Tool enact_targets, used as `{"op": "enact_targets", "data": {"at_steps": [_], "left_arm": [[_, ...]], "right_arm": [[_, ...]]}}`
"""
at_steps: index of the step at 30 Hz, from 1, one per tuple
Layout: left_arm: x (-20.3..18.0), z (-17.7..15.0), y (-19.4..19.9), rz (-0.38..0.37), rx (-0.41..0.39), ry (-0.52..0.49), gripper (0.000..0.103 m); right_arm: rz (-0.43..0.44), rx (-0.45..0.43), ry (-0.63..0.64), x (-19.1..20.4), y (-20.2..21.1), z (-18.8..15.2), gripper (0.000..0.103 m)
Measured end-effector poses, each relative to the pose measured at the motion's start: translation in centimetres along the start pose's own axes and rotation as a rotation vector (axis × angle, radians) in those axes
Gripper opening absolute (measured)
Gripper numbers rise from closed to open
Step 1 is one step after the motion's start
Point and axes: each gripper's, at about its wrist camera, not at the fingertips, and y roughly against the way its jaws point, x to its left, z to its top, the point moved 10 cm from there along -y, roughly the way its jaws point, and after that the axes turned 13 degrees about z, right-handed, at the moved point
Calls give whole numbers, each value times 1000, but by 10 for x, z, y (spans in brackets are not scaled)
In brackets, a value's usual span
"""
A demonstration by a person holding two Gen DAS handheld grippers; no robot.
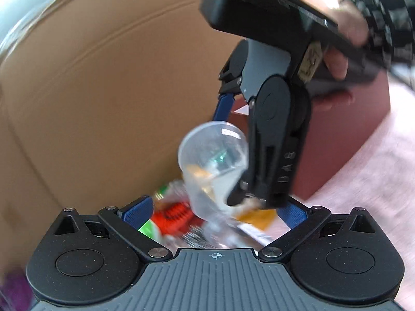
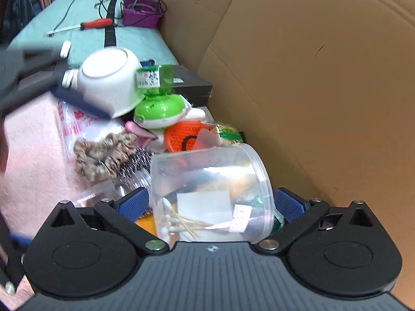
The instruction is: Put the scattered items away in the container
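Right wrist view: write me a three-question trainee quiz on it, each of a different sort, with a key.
1. True or false: the clear tub sits between the right tongs.
2. Which lies inside the tub? A. cotton swabs B. a screwdriver C. a scrunchie
3. Fill in: the tall brown wall is made of ____.
Key: 1 true; 2 A; 3 cardboard.

Brown cardboard wall (image 2: 311,90), teal mat (image 2: 85,23) behind, red-handled screwdriver (image 2: 85,25) on it, purple basket (image 2: 141,14), black cables (image 2: 77,2)
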Motion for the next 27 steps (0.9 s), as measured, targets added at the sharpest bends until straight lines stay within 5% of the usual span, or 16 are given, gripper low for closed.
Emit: {"op": "enact_targets", "data": {"at_steps": [4,9,17,23,27], "left_arm": [[6,-4,-16,-120,-2,-67,103],[30,5,-20,-281,-110,-206,103],[35,26,-67,-528,-70,-380,98],[13,14,-70,-597,-38,-514,96],[11,12,-68,-620,-93,-578,99]], "right_arm": [[4,5,-26,-5,-3,1,102],[24,62,68,4,-5,-7,102],[47,49,91,3,2,-10,99],[87,65,98,1,-3,-9,94],[74,79,120,0,-4,-11,95]]}}
